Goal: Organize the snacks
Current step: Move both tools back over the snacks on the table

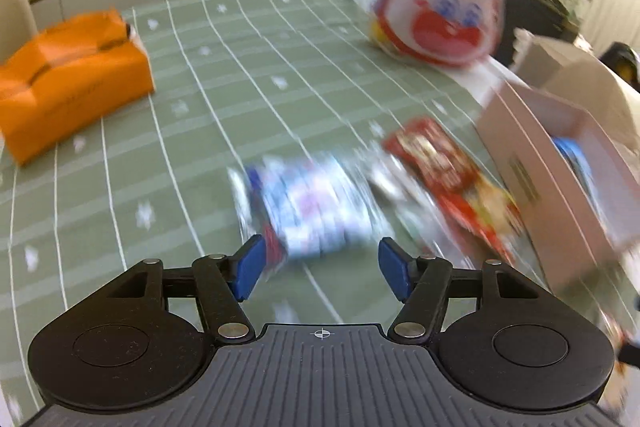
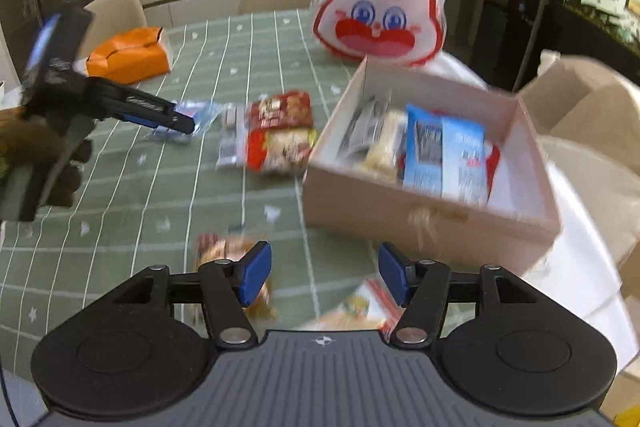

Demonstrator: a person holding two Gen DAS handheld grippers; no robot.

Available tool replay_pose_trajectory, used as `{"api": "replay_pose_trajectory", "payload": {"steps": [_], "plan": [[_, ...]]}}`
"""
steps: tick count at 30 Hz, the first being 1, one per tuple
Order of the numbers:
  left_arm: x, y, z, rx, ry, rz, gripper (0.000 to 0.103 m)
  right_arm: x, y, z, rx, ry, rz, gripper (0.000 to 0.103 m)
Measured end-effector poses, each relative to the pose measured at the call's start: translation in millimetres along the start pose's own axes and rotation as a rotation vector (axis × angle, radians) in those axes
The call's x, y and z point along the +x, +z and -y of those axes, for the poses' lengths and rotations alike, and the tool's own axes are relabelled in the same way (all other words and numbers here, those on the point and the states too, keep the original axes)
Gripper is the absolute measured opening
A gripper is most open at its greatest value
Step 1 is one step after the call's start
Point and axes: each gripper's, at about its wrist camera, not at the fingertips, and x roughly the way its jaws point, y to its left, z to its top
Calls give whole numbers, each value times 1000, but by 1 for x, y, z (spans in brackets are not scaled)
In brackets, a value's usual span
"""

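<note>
Both frames are pretty motion-blurred, so take the fine detail loosely. The left gripper (image 1: 322, 269) has its blue pads spread wide with nothing between them, hovering just short of a blue-and-white plastic snack packet (image 1: 310, 205) lying flat on the green grid-patterned tablecloth (image 1: 192, 131). In the right wrist view that same gripper (image 2: 176, 121) comes in from the left edge, its tip over the packet (image 2: 198, 115).

The right gripper (image 2: 324, 273) is also spread apart and holding nothing. A small reddish snack pack (image 2: 218, 247) sits just past its left pad, and another red-and-yellow wrapper (image 2: 356, 309) peeks out under the right one.

A red-and-yellow snack bag (image 2: 280, 133) lies between the blue packet and the open pale pink cardboard box (image 2: 424, 223), nearly touching the box's left wall. The box already holds a few packets, including a blue one (image 2: 444, 157). It sits close to the table's right edge.

Far side: a white-and-red bunny-face bag (image 2: 382, 17) behind the box, and an orange tissue box (image 1: 68, 79) far left. The open stretch of cloth is between the tissue box and the snacks.
</note>
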Motion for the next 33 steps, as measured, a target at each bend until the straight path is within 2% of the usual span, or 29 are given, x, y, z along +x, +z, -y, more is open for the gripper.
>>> {"api": "replay_pose_trajectory", "payload": {"steps": [3,5,9,11,14,18,21,22,23,26,28,30,33], "plan": [[-10,-20,7,-8,-71,-42,65,3,-8,0,36,18,-20,60],[-21,-23,8,-25,-104,-19,62,3,-10,-3,38,25,-20,60],[-42,-8,-9,-97,-67,115,62,4,-4,-19,17,52,-4,60],[-52,0,-26,-182,-26,152,62,7,6,-36,-17,81,14,61],[-68,-1,-50,-289,-13,193,62,18,28,-66,-69,103,64,65],[-79,-17,-73,-355,-34,180,62,59,73,-110,-116,104,139,78],[-80,-35,-84,-376,-71,143,62,109,102,-140,-149,120,79,79],[-81,-39,-85,-378,-82,132,62,126,107,-150,-171,123,60,79],[-82,-44,-86,-375,-80,122,52,138,109,-159,-198,112,59,78],[-88,-57,-91,-369,-85,114,52,168,110,-183,-307,16,96,79],[-94,-63,-99,-400,-87,127,52,173,110,-188,-316,18,120,83],[-97,-67,-106,-429,-72,146,52,174,113,-187,-316,84,54,82],[-100,-69,-114,-473,-63,158,52,161,112,-177,-265,139,30,68]]}}
